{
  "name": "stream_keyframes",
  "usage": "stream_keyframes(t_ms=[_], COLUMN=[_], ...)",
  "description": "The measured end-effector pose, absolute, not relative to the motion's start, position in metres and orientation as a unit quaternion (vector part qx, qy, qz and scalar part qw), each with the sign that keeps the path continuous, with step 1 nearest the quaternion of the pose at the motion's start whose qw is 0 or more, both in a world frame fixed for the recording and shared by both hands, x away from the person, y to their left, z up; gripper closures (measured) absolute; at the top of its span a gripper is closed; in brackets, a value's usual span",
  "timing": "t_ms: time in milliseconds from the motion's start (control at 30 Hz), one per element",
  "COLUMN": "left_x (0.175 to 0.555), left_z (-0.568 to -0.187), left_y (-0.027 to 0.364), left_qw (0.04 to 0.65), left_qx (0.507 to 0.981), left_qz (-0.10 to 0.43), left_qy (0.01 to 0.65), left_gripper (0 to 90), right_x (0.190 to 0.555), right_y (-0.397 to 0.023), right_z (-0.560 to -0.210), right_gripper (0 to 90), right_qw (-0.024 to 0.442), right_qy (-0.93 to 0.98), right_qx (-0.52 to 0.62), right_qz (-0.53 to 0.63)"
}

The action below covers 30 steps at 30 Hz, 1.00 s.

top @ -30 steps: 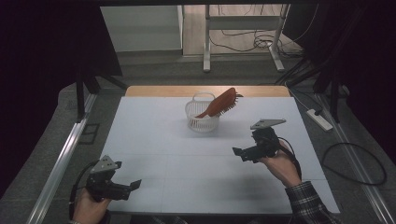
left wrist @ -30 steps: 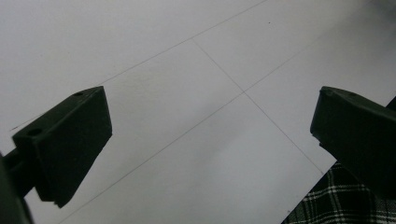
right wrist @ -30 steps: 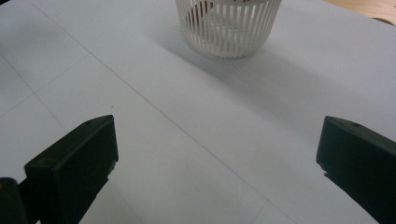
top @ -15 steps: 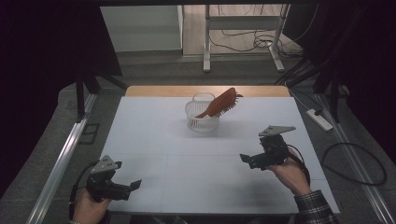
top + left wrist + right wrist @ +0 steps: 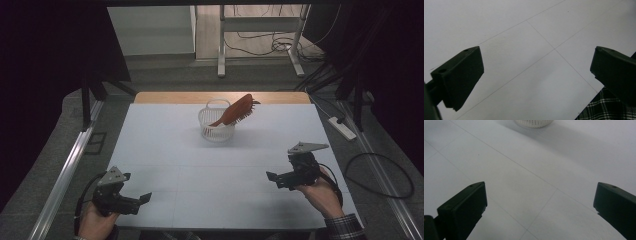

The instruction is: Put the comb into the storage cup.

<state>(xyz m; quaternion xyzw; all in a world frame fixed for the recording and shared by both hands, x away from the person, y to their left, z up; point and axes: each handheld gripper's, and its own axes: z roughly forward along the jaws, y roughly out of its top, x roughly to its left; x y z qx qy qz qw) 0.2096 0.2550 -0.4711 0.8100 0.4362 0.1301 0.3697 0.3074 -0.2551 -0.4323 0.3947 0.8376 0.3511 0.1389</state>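
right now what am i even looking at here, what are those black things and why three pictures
No robot here: a person sits at a table and holds a hand tool with two black jaws in each hand. In the high view, taken from above the person's side, the left gripper is at the lower left and the right gripper at the lower right.

The other two pictures come from small cameras riding on those tools. Each looks along its own jaws, which are the black blocks rising at the bottom: the left gripper view and the right gripper view.

On the white surface stands a small white basket with a reddish-brown hairbrush leaning in it. Both pairs of jaws stand wide open and hold nothing.
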Motion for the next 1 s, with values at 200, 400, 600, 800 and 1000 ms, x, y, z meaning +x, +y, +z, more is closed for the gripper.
stream_keyframes(t_ms=[200, 400, 600, 800, 1000], left_x=[0.21, 0.21, 0.21, 0.21, 0.21], left_z=[-0.471, -0.471, -0.471, -0.471, -0.471], left_y=[0.255, 0.255, 0.255, 0.255, 0.255], left_qw=[0.37, 0.37, 0.369, 0.369, 0.369], left_qx=[0.81, 0.81, 0.81, 0.81, 0.81], left_qz=[0.13, 0.131, 0.131, 0.131, 0.132], left_qy=[0.436, 0.436, 0.436, 0.436, 0.436], left_gripper=[0.0, 0.0, 0.0, 0.0, 0.0], right_x=[0.301, 0.295, 0.291, 0.285, 0.279], right_y=[-0.262, -0.27, -0.278, -0.287, -0.295], right_z=[-0.436, -0.438, -0.44, -0.442, -0.443], right_gripper=[0.0, 0.0, 0.0, 0.0, 0.0], right_qw=[0.138, 0.14, 0.142, 0.149, 0.153], right_qy=[0.837, 0.836, 0.832, 0.83, 0.824], right_qx=[0.4, 0.406, 0.414, 0.422, 0.432], right_qz=[0.347, 0.342, 0.341, 0.333, 0.333])
